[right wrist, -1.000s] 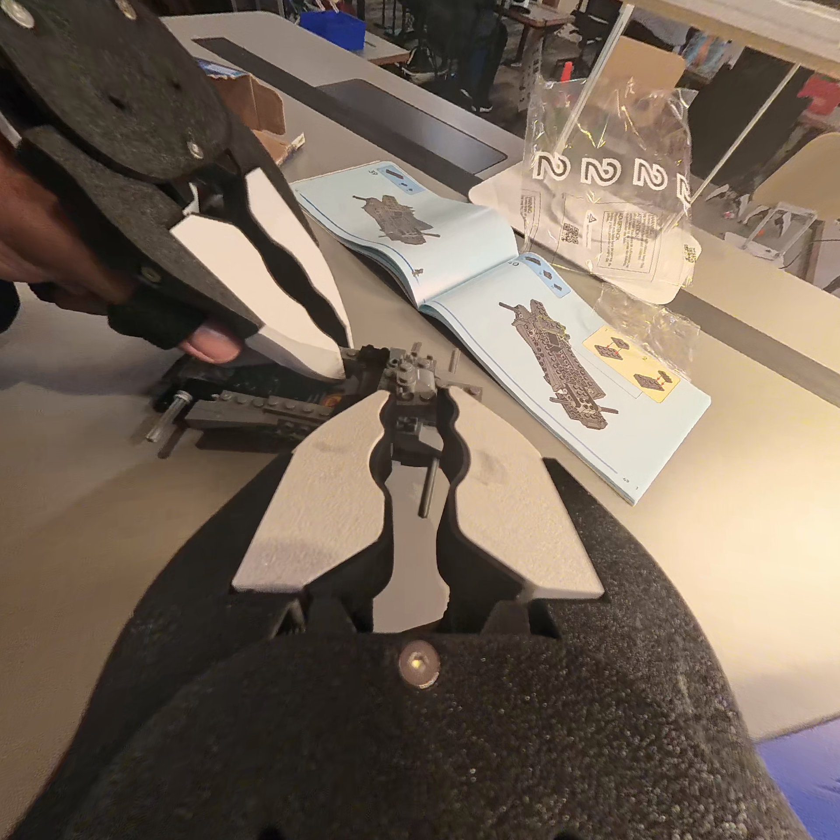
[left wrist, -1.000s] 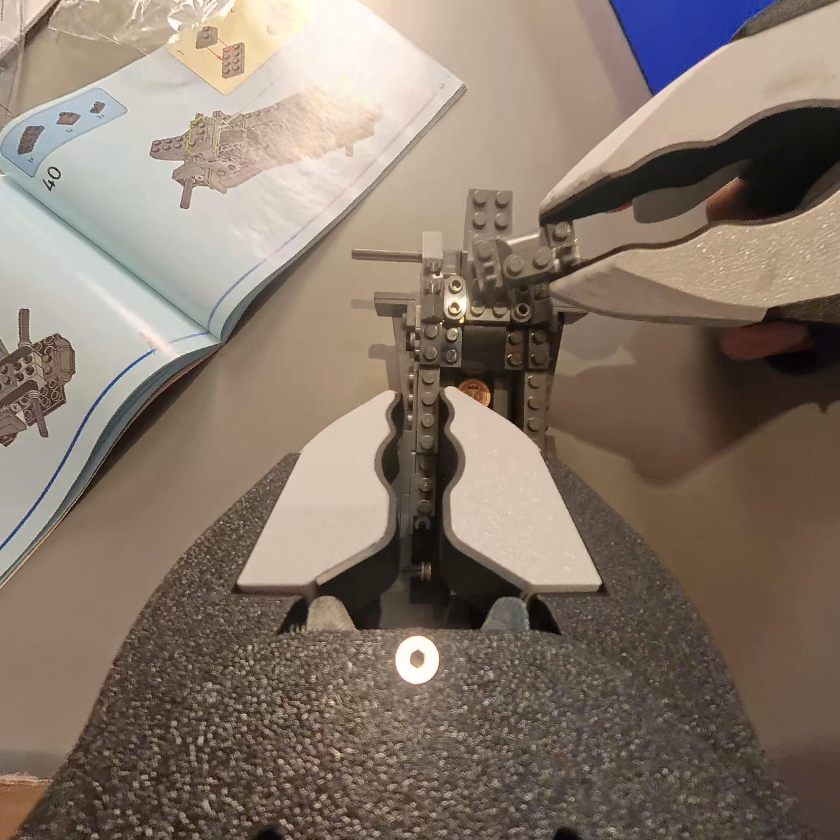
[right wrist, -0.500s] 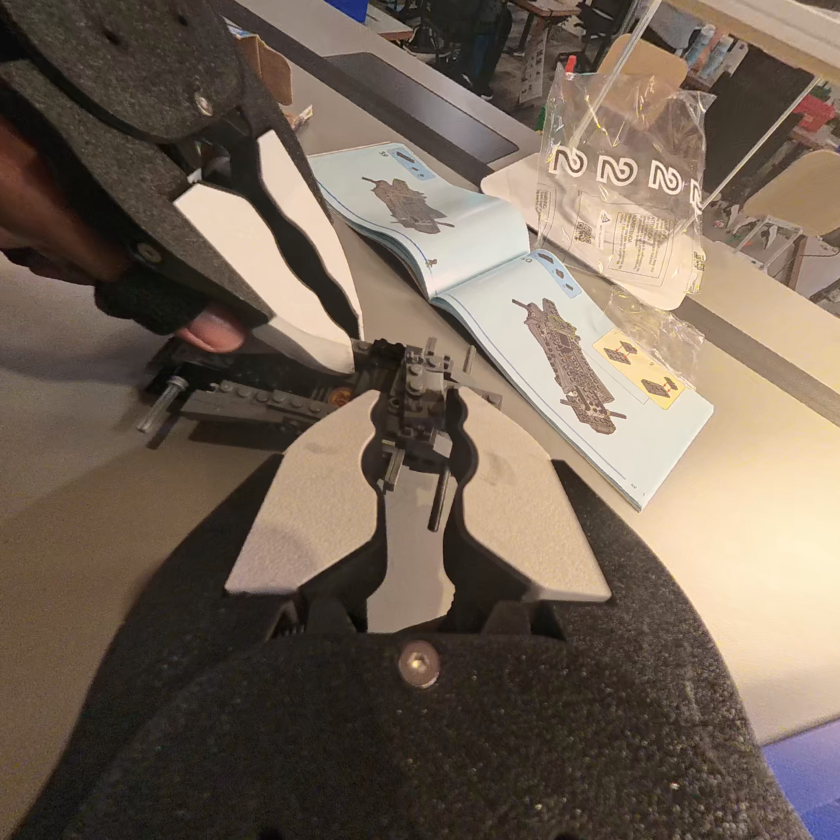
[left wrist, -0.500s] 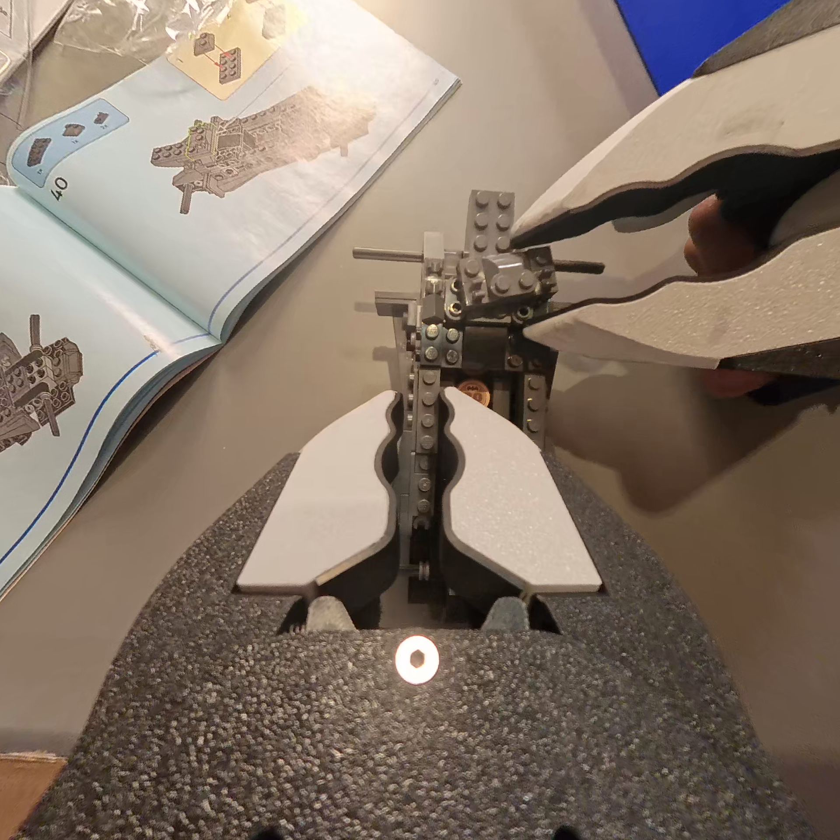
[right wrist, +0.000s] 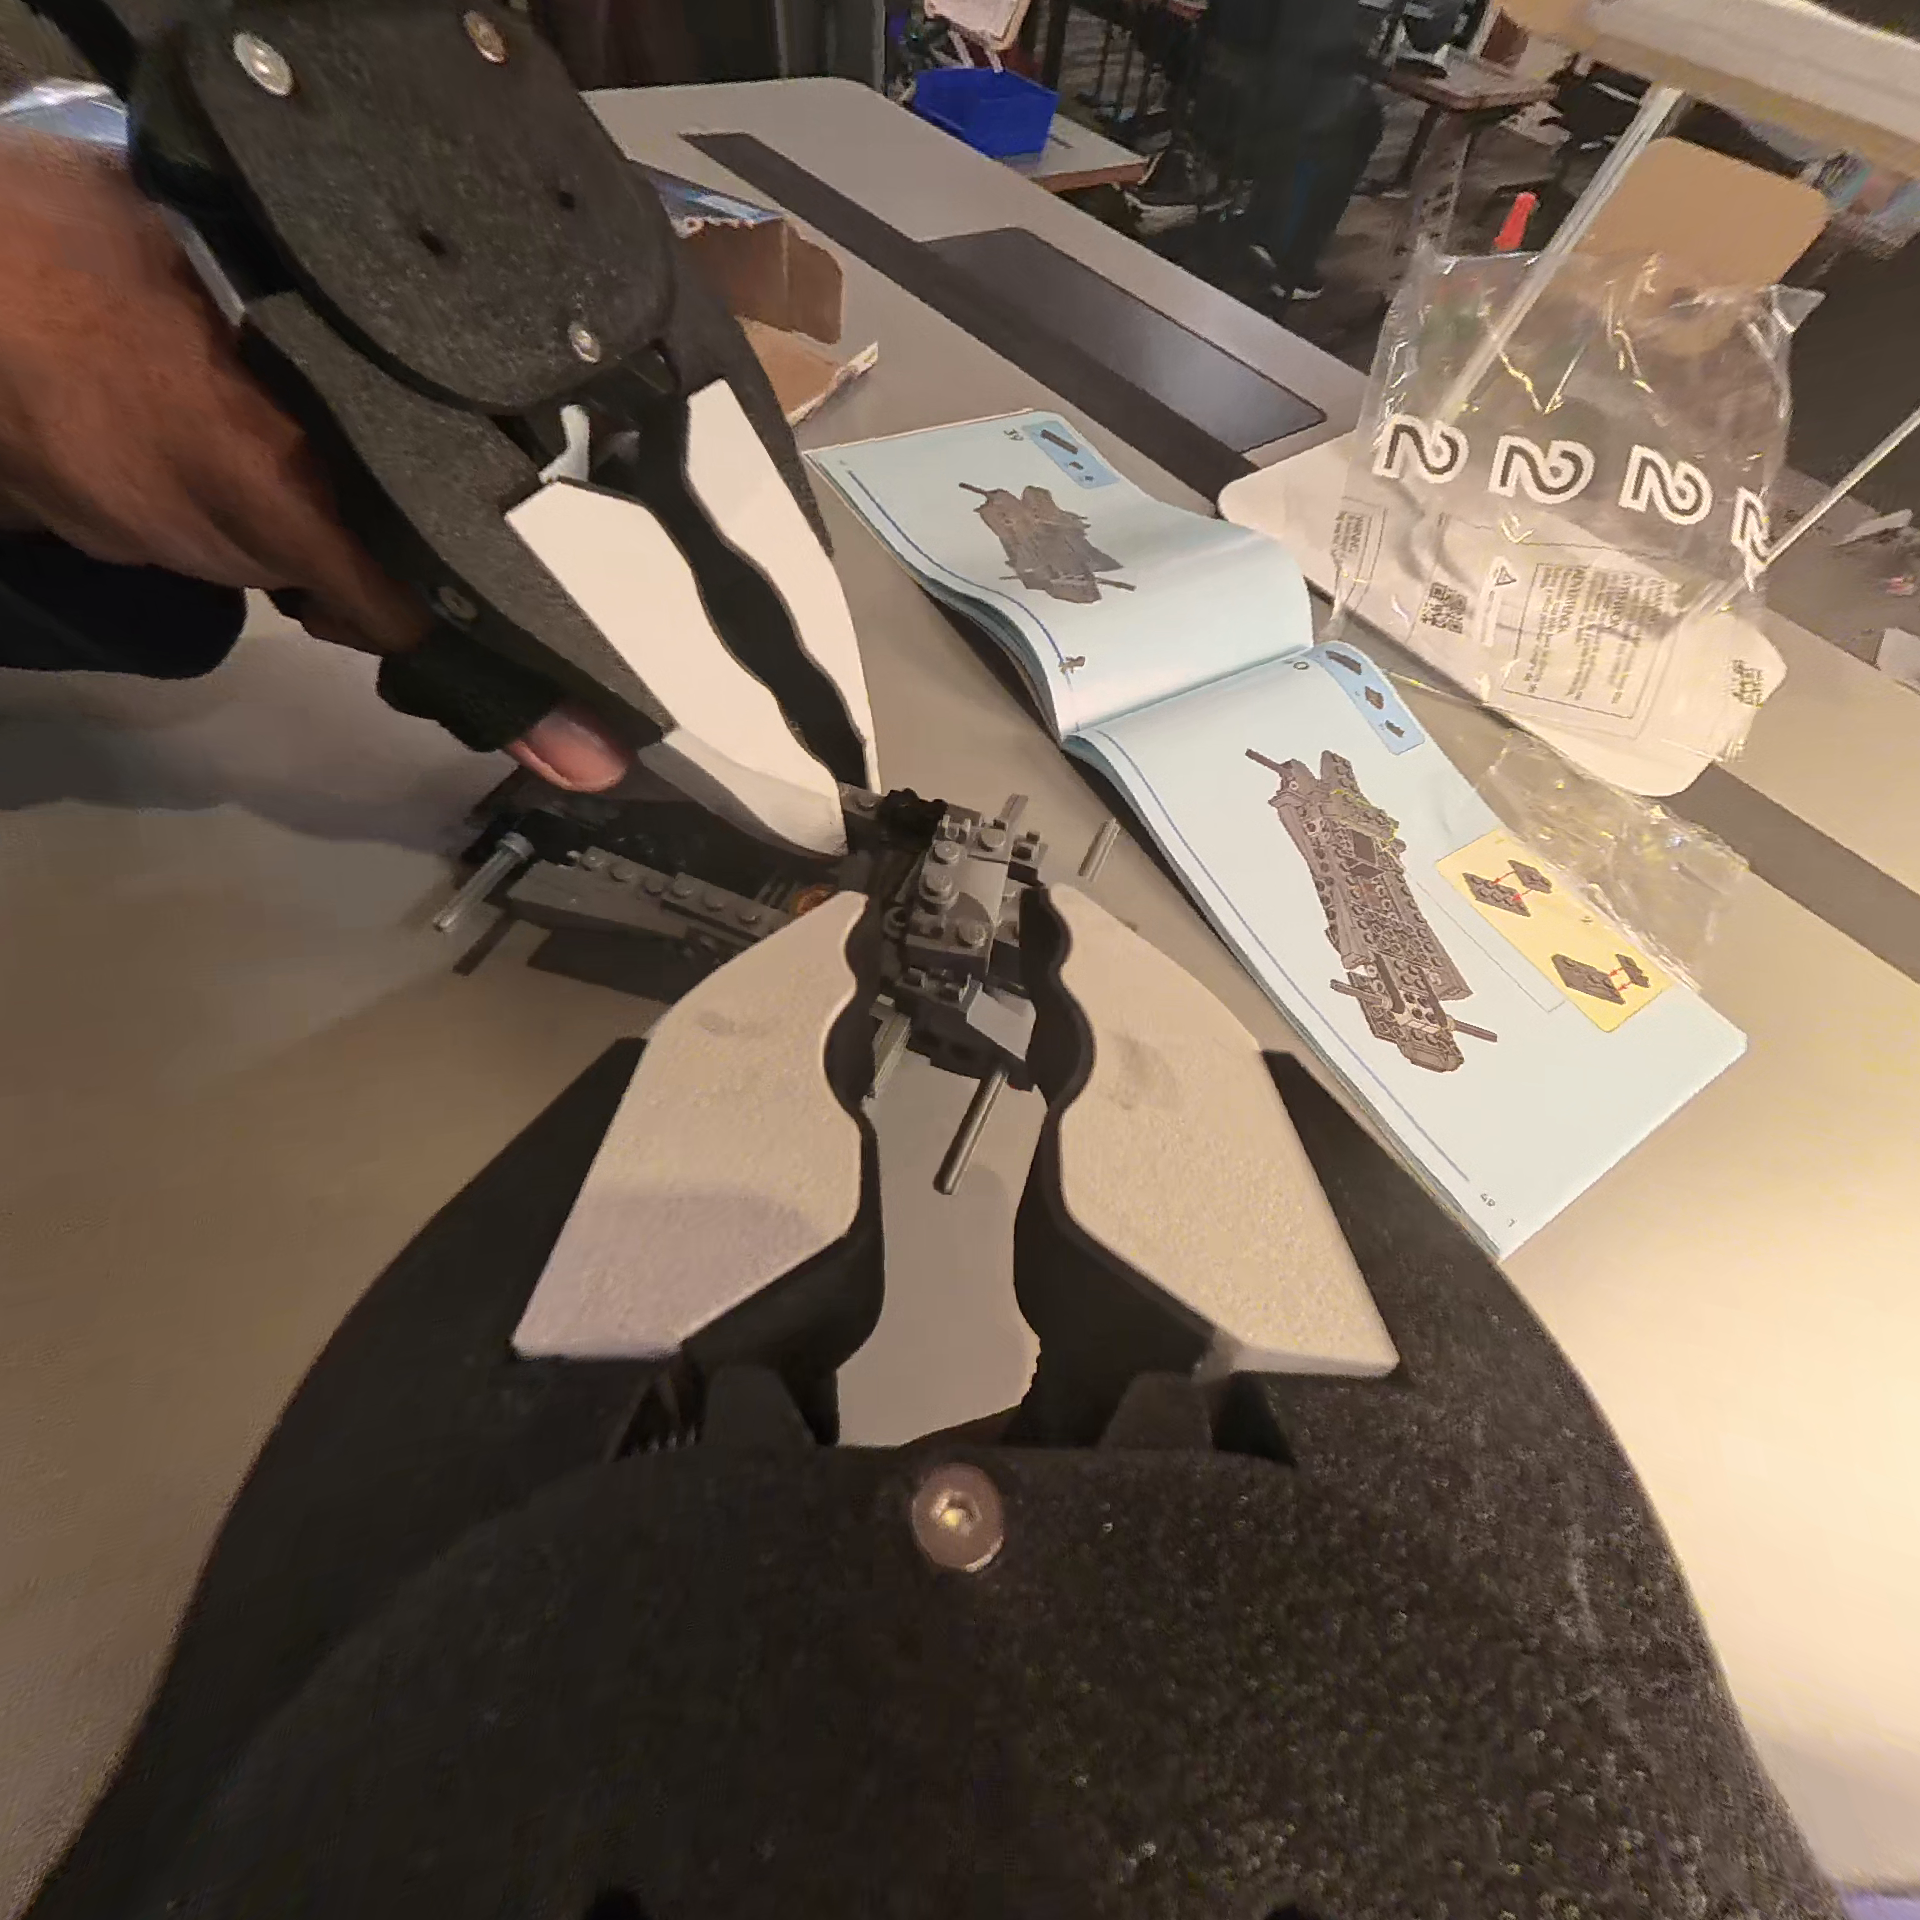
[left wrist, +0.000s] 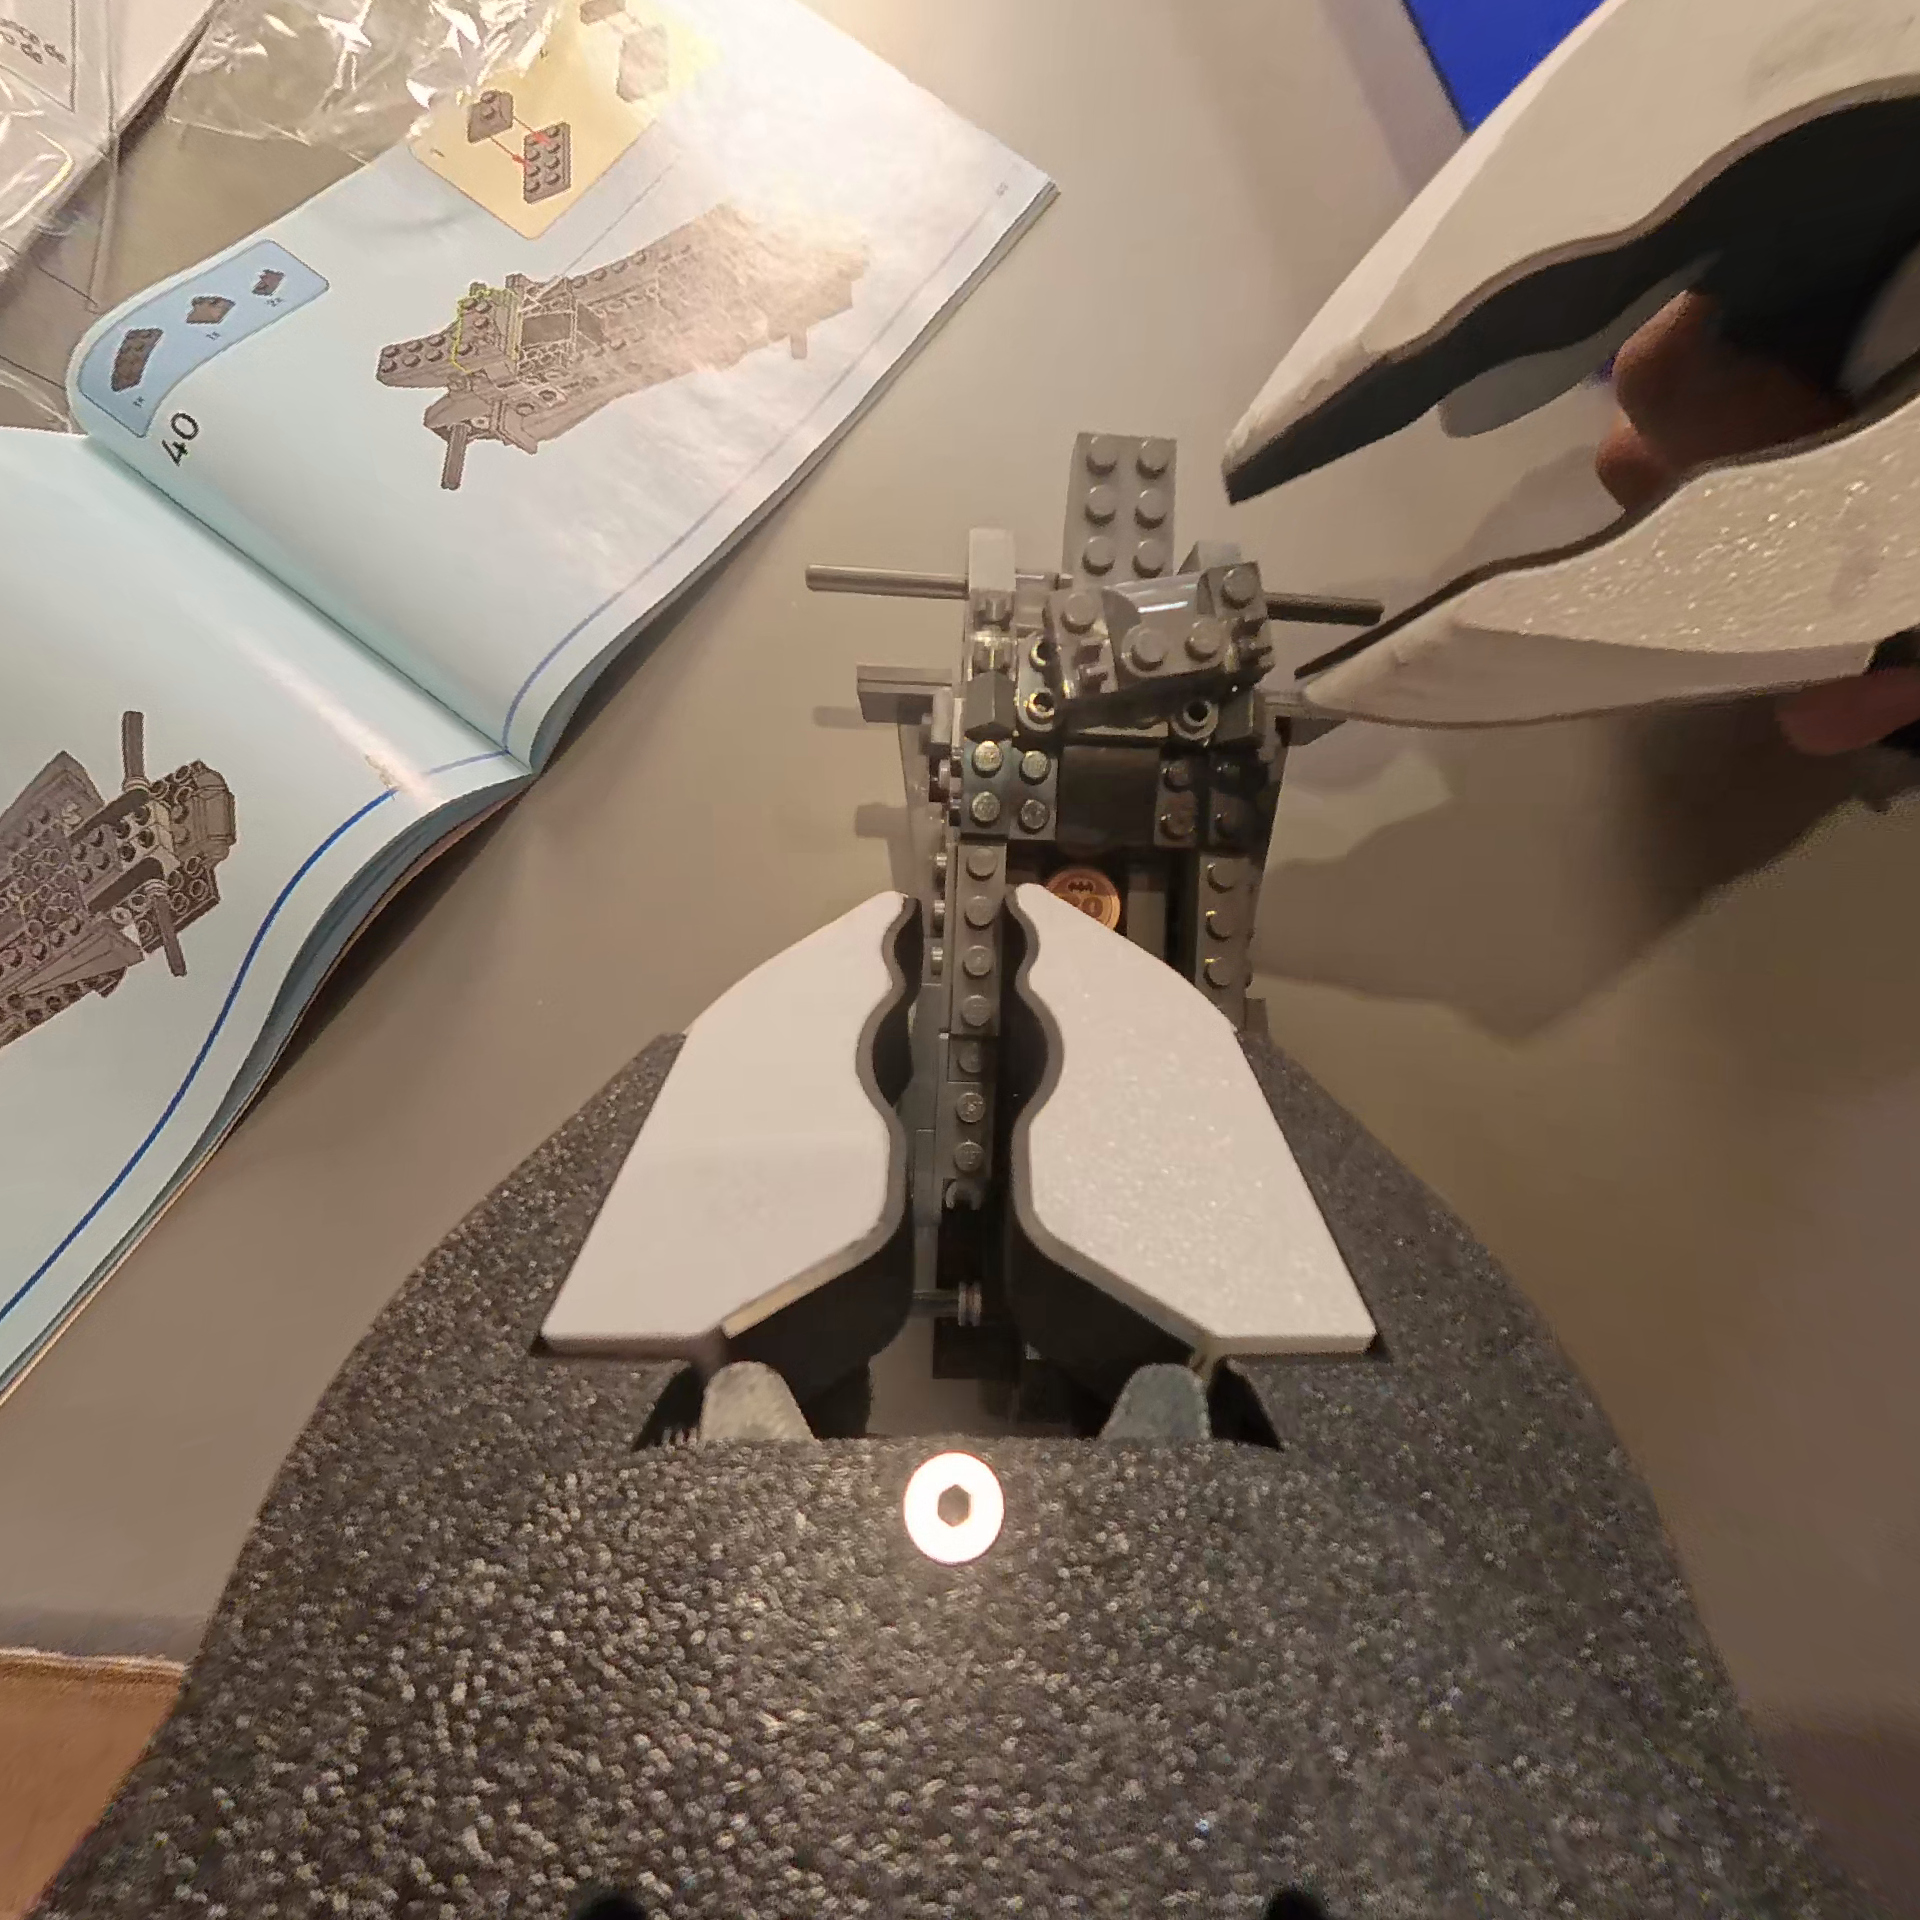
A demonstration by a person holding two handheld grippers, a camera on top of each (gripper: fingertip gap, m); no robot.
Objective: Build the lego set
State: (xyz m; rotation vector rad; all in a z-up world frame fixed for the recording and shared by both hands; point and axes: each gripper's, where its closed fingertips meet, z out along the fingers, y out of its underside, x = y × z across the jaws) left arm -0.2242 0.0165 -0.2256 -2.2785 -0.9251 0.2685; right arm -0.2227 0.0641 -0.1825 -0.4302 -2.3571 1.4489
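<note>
A dark grey lego model (left wrist: 1122, 769) lies on the tan table, pointing away from me. My left gripper (left wrist: 961, 914) is shut on the studded strip along its left side, with both pads pressed on it. It also shows in the right wrist view (right wrist: 847, 800), tips on the model (right wrist: 644, 894). A small grey sloped piece (left wrist: 1153, 634) sits on the model's far end, slightly tilted. My right gripper (left wrist: 1273, 582) is open just right of that piece and holds nothing. In its own view the right gripper (right wrist: 940, 914) has its fingers on either side of the piece (right wrist: 956, 883), with gaps.
An open light-blue instruction booklet (left wrist: 520, 364) lies left of the model and also shows in the right wrist view (right wrist: 1351, 883). A clear plastic bag (right wrist: 1558, 520) lies beyond it. A cardboard box (right wrist: 790, 301) stands farther back. A person's hand (right wrist: 125, 395) holds the left gripper. The grippers' ends are close to 7 cm from one another.
My right gripper was shut on the small grey piece against the model's far end. It has opened and drawn back to the right, and the piece stays on the model. The left gripper keeps its hold.
</note>
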